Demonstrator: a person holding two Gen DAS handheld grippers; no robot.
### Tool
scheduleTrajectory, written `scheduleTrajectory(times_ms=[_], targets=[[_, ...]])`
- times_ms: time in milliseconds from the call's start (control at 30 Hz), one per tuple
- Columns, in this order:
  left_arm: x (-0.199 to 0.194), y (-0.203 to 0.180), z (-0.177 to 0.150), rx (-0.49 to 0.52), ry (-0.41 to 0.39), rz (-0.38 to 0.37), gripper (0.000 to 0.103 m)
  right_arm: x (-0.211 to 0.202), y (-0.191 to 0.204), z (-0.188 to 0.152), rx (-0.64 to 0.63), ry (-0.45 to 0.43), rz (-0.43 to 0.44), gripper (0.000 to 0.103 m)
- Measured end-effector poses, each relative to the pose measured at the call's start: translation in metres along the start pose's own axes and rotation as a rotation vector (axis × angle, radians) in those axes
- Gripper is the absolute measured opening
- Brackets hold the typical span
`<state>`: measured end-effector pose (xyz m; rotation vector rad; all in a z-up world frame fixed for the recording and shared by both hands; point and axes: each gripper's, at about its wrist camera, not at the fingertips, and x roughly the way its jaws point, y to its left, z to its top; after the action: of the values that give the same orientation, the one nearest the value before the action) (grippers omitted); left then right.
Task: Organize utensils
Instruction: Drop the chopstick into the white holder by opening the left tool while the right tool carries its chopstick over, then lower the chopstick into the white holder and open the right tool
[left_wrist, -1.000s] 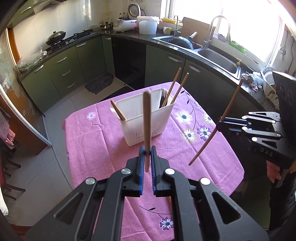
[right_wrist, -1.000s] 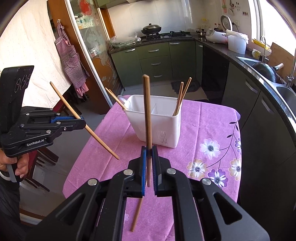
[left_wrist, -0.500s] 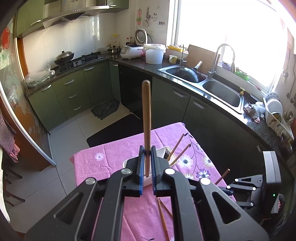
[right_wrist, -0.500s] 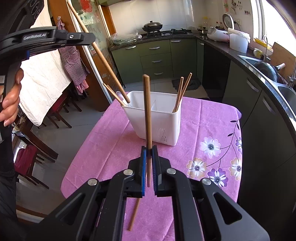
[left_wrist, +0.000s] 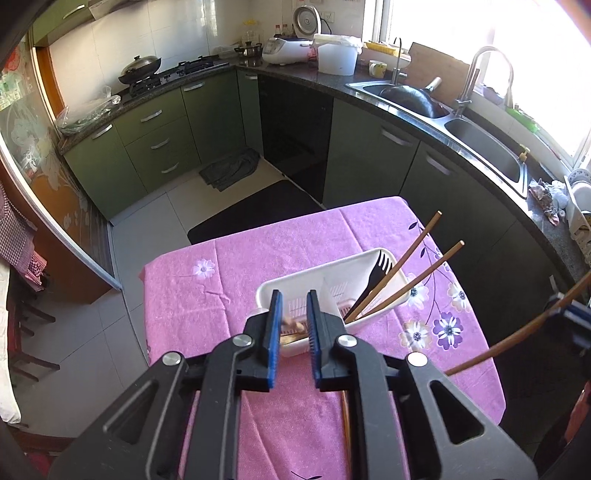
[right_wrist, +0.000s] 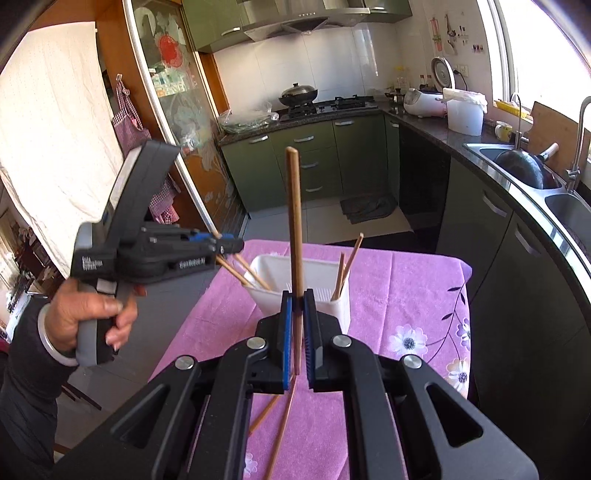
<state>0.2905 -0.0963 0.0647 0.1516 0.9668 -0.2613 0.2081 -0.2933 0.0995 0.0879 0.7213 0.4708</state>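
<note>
Left hand-held gripper (left_wrist: 294, 325) now lowered, parted

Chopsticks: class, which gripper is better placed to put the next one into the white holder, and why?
Right. The right gripper is shut on a chopstick near the white holder. The left gripper is open and empty above it.

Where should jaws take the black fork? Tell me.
Grip the black fork at its neck, just below the tines, from above: it stands tines-up in the white caddy, handle sunk beside two chopsticks, so only its top is free.
</note>
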Motion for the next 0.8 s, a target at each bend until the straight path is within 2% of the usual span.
scheduleTrajectory(times_ms=[100, 167, 300, 433, 533, 800], targets=[[-0.015, -0.002, -0.004, 0.008, -0.027, -0.011, 0.014, -0.005, 0.001, 0.023, 0.017, -0.063, 0.015, 0.007], [-0.029, -0.002, -0.007, 0.012, -0.048, -0.025, 0.019, -0.007, 0.002, 0.039, 0.030, -0.107, 0.015, 0.007], [-0.052, -0.008, -0.024, 0.031, -0.070, -0.048, 0.024, 0.003, 0.004, 0.064, 0.023, -0.163, -0.042, 0.007], [-0.051, -0.012, -0.052, 0.053, -0.032, -0.068, 0.034, 0.043, 0.008, 0.065, 0.000, -0.104, -0.108, 0.007], [-0.044, -0.009, -0.074, 0.030, -0.018, -0.080, 0.035, 0.078, 0.004, 0.056, -0.006, -0.046, -0.138, 0.007], [-0.017, -0.019, -0.117, 0.046, -0.019, -0.026, 0.039, 0.127, -0.009, 0.033, -0.015, 0.056, -0.165, 0.007]])
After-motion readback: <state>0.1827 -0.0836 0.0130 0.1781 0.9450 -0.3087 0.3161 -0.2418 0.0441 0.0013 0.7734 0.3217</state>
